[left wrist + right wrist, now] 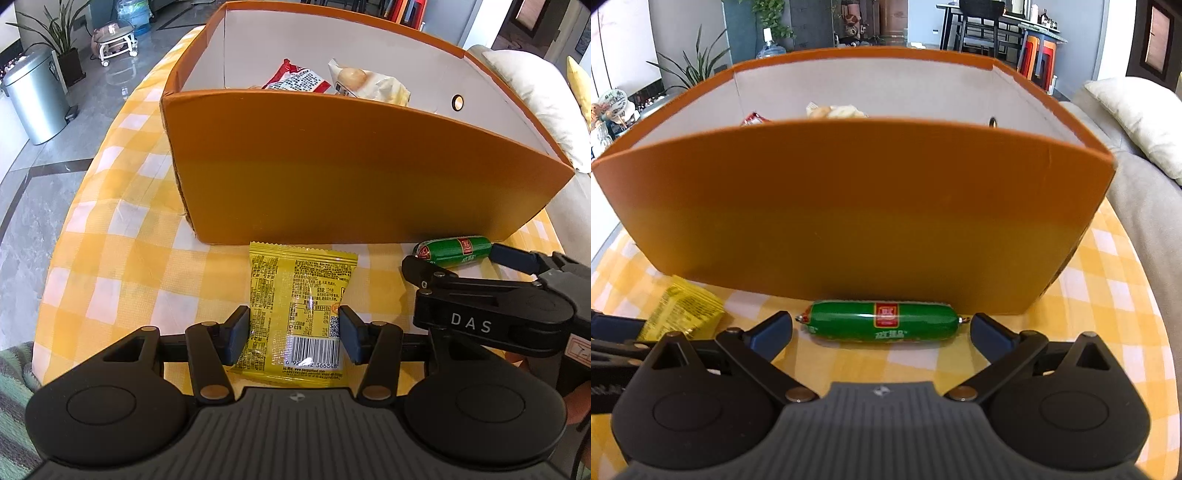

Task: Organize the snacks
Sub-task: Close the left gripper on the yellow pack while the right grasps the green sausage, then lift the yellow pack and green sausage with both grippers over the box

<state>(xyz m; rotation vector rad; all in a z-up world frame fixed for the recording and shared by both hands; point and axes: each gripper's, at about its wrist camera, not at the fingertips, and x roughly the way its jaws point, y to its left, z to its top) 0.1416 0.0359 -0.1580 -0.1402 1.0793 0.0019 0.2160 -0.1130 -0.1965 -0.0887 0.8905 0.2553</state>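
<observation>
A yellow snack packet [295,288] lies flat on the yellow checked tablecloth [122,240], just in front of the orange box [351,166]. My left gripper [293,332] is shut on it, one pad pressed against each side edge. To its right a green sausage [879,320] lies crosswise against the box's front wall [849,206]. My right gripper [881,332] is open wide with a fingertip off each end of the sausage, touching neither. In the box lie a red packet [295,79] and a pale packet [365,83].
The tall box wall stands close ahead of both grippers. The two grippers sit side by side, nearly touching. A grey sofa with a cream cushion [1137,114] is at the right; a metal bin [33,96] and potted plant [62,40] stand on the floor at the left.
</observation>
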